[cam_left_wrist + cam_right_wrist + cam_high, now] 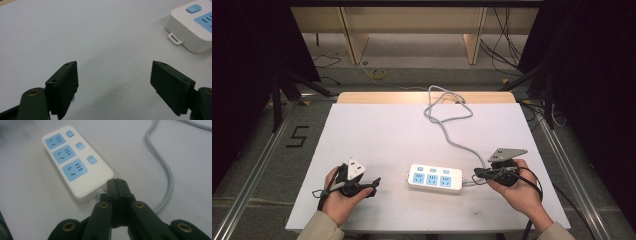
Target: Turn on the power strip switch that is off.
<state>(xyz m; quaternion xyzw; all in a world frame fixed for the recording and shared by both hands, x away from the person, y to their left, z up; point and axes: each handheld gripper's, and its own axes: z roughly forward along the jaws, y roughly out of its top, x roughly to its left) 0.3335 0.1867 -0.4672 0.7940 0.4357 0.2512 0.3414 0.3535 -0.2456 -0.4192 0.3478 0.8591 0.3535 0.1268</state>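
Right gripper [116,182], jaws closed and empty, sits at the power strip [75,162]'s cord end; strip stretches lengthwise beyond its fingertips.

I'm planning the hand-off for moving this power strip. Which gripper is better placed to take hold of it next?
Probably the right. The right gripper sits with its jaws shut at the cable end of the power strip, almost touching it. The left gripper is open but stands well off, with bare table between.
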